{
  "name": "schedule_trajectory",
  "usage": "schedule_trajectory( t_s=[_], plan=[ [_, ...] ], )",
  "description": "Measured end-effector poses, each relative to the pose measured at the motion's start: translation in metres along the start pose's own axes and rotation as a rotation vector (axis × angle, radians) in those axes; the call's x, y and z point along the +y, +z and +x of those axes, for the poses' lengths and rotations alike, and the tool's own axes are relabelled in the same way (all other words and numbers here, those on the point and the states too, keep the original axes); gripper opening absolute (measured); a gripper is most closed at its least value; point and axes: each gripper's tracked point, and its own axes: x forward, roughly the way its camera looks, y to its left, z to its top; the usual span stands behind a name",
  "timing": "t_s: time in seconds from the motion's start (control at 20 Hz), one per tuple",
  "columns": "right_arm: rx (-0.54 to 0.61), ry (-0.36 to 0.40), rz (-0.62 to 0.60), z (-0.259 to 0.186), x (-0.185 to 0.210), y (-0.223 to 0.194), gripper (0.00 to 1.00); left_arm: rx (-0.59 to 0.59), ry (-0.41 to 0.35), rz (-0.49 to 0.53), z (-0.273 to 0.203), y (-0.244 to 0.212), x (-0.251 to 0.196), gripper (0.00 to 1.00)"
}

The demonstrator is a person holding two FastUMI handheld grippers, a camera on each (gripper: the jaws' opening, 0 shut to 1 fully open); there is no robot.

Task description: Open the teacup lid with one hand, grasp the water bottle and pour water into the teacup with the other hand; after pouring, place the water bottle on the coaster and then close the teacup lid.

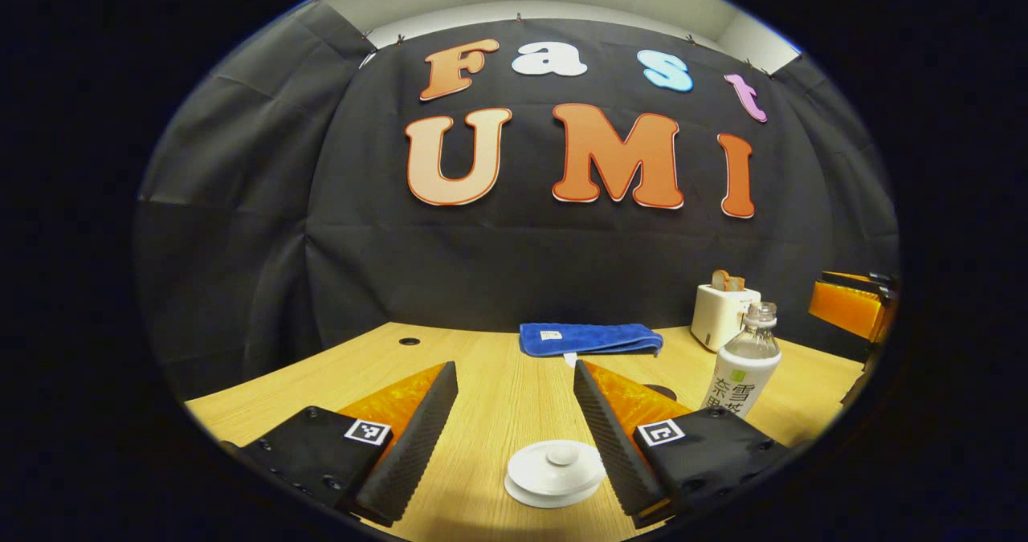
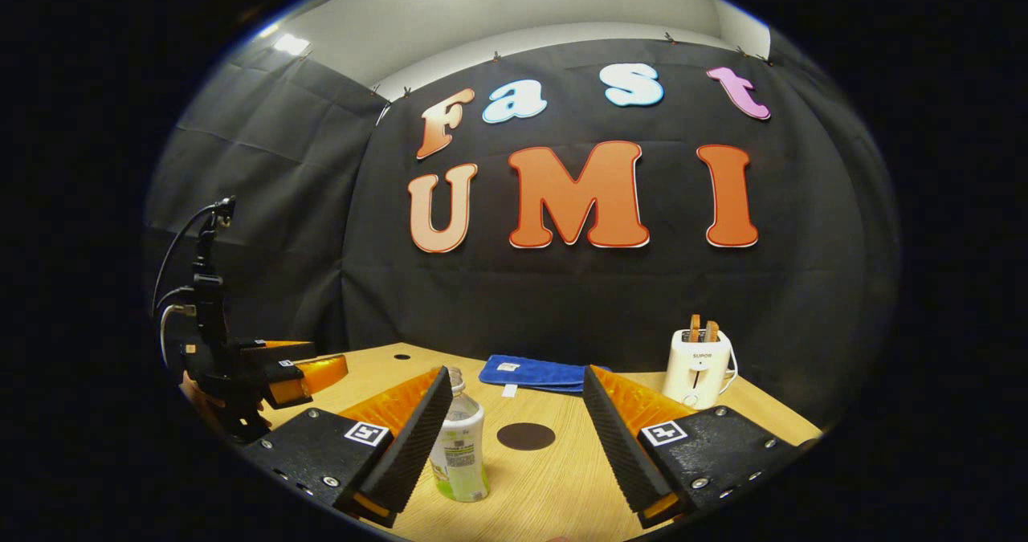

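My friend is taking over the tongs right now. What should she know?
Left tongs: open, empty, with the lidded teacup on the table between its fingers.
Right tongs: open, empty, water bottle standing uncapped by its left finger.
Coaster: bare, just past the bottle.
Done: nothing yet.
Left: lift lid, grab bottle, pour, set bottle on coaster, close lid.
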Motion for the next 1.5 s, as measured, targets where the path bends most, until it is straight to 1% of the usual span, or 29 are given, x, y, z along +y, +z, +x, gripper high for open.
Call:
schedule_trajectory(
  t_s=[0.15,0.35,0.65,0.75,1.0,1.25,1.35,1.4,1.5],
  plan=[
    [0.011,0.020,-0.001,0.001,0.006,-0.006,0.98,0.035,-0.019,0.008,0.002,-0.016,-0.003,0.96],
    [0.037,0.061,0.033,0.002,0.016,-0.015,0.99,0.090,-0.041,0.012,0.007,-0.036,-0.011,0.96],
    [0.060,0.092,0.017,0.003,0.023,-0.027,0.98,0.160,-0.065,0.028,0.014,-0.061,-0.021,0.96],
    [0.073,0.098,0.007,0.004,0.025,-0.031,0.98,0.178,-0.064,0.048,0.016,-0.067,-0.022,0.96],
    [0.098,0.110,-0.005,0.008,0.027,-0.042,0.98,0.219,-0.093,0.086,0.021,-0.082,-0.034,0.96],
    [0.114,0.110,-0.004,0.010,0.025,-0.050,0.98,0.239,-0.102,0.097,0.023,-0.088,-0.037,0.96],
    [0.118,0.108,-0.001,0.010,0.025,-0.052,0.98,0.240,-0.091,0.088,0.025,-0.089,-0.034,0.92],
    [0.120,0.106,-0.001,0.011,0.024,-0.052,0.98,0.248,-0.091,0.087,0.025,-0.091,-0.035,0.82],
    [0.124,0.106,0.000,0.011,0.022,-0.055,0.98,0.266,-0.091,0.095,0.025,-0.096,-0.034,0.77]
  ],
)
